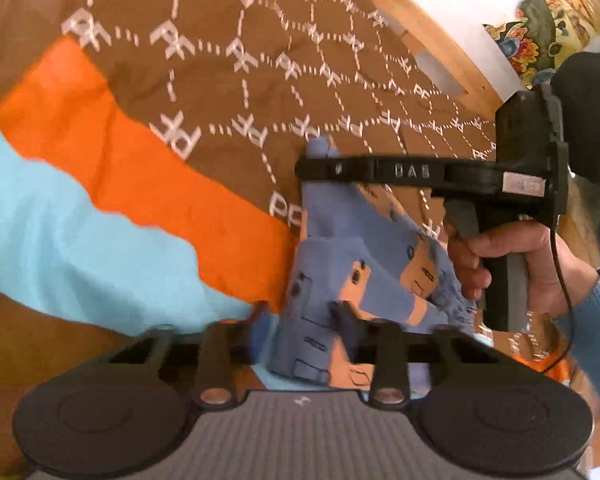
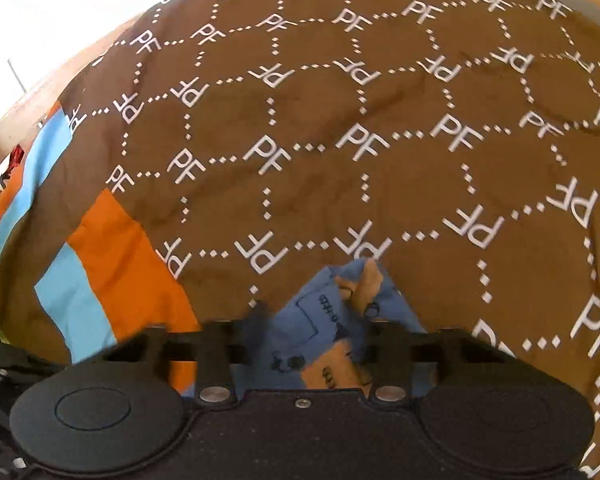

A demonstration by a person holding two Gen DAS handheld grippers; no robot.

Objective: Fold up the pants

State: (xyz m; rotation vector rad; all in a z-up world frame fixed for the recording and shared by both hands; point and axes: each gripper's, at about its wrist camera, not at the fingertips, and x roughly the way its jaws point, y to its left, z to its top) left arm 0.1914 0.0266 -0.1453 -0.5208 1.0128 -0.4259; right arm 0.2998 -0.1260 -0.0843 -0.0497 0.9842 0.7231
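Note:
The small blue pants [image 1: 364,264] with orange patches and a printed pattern lie bunched on a brown bedspread [image 1: 228,92]. In the left wrist view my left gripper [image 1: 302,314] sits at their near end, its jaws shut on a fold of the cloth. My right gripper [image 1: 316,170] reaches in from the right, held by a hand [image 1: 536,264], with its tips at the pants' far edge. In the right wrist view the pants [image 2: 320,312] rise in a peak between the jaws of the right gripper [image 2: 316,318], which are shut on the fabric.
The bedspread [image 2: 340,120] has white "PF" letters and dotted hexagons, with orange [image 1: 112,148] and light blue [image 1: 60,232] stripes to the left. A wooden bed frame [image 1: 432,32] runs along the far edge. A floral cushion [image 1: 540,20] lies beyond it. A blue sleeve [image 1: 596,320] is at the right.

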